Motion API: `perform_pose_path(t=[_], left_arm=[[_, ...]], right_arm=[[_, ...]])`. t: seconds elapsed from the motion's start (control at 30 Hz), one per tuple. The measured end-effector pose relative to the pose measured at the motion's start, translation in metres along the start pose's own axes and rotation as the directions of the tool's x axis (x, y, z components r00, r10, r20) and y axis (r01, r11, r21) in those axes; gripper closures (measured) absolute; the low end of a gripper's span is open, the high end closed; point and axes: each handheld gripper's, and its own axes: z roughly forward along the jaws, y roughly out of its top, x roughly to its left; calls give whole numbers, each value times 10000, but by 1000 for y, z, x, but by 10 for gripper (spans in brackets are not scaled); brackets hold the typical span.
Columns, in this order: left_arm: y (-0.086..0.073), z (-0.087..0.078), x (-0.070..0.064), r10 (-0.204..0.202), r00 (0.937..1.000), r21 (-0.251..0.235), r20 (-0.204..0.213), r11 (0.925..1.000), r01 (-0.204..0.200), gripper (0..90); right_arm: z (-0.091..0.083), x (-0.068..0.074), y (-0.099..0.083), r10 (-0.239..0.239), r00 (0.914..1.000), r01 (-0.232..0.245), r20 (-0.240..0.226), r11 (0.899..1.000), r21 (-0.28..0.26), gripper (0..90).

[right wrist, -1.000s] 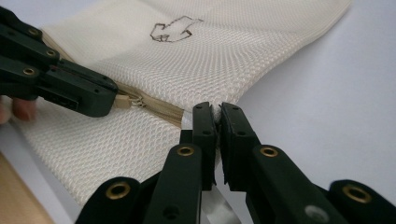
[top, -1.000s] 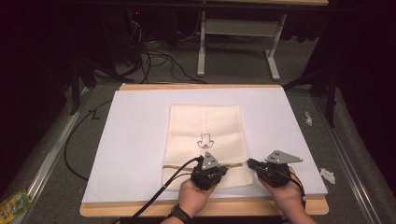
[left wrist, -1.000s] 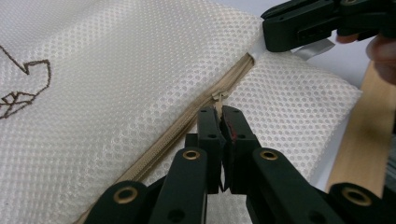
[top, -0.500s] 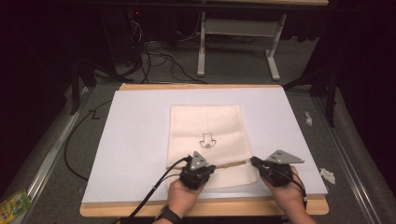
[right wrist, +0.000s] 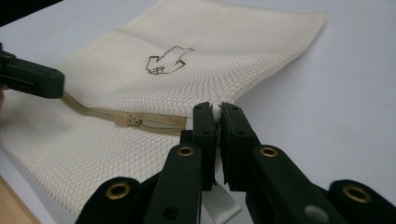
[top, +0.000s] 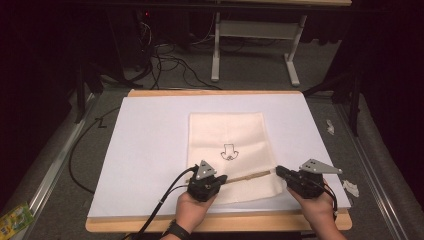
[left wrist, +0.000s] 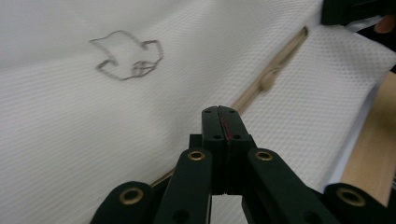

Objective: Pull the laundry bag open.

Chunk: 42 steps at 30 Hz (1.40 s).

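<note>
Both hands low at the near edge, I've got the left gripper (top: 221, 178) clamped shut on the bag (top: 227, 135) at the zipper (top: 248, 176), jaws pointing right. The right gripper (top: 278, 171) pinches the bag's right edge, jaws pointing left. The bag lies flat mid-table (top: 150, 150). Since a second ago, the left gripper has slid left along the zipper. What fabric sits between the left jaws I can't make out.
</note>
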Motion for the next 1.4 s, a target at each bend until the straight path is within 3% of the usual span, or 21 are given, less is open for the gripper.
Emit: perform_pose_path(t=[0.03, 0.07, 0.13, 0.3, 0.4, 0.47, 0.5, 0.57, 0.63, 1.0, 1.4], left_arm=[[2, 4, -3, -21, 9999, -3, 120, 10000, 21, 794], [4, 8, -5, -37, 9997, -10, 246, 10000, 38, 794], [7, 17, -11, 25, 9994, 112, 348, 9999, -29, 705], [10, 34, -21, 368, 9981, 395, 490, 9985, -387, 657], [13, 44, -29, 656, 9972, 542, 370, 9962, -675, 675], [13, 46, -30, 625, 9977, 523, 265, 9966, -638, 688], [14, 47, -30, 535, 9981, 508, 289, 9972, -549, 749], [14, 48, -31, 457, 9983, 528, 368, 9975, -476, 786], [13, 48, -34, 685, 9971, 522, 323, 9962, -701, 867], [12, 37, -26, 306, 9983, 152, 486, 9994, -314, 878], [3, 25, -14, -27, 9978, 92, 665, 10000, 21, 879]], right_arm=[[0, 2, 0, -47, 10000, 47, -85, 10000, 14, 866], [0, 2, 0, -47, 10000, 47, -85, 10000, 14, 866], [1, 4, 0, -101, 9998, 101, -165, 9999, 5, 866], [0, 5, 1, -152, 9996, 151, -227, 9999, -49, 866], [0, 6, 2, -228, 9993, 226, -282, 9997, -90, 866], [1, 7, 2, -213, 9994, 210, -284, 9997, -106, 866], [0, 8, 3, -205, 9994, 202, -278, 9997, -125, 866], [0, 8, 3, -219, 9994, 215, -277, 9997, -144, 866], [-1, 9, 3, -220, 9994, 215, -279, 9996, -165, 867], [0, 9, 3, -233, 9996, 233, -144, 9997, -4, 867], [6, 23, 5, -524, 9983, 529, -240, 9984, 202, 871]])
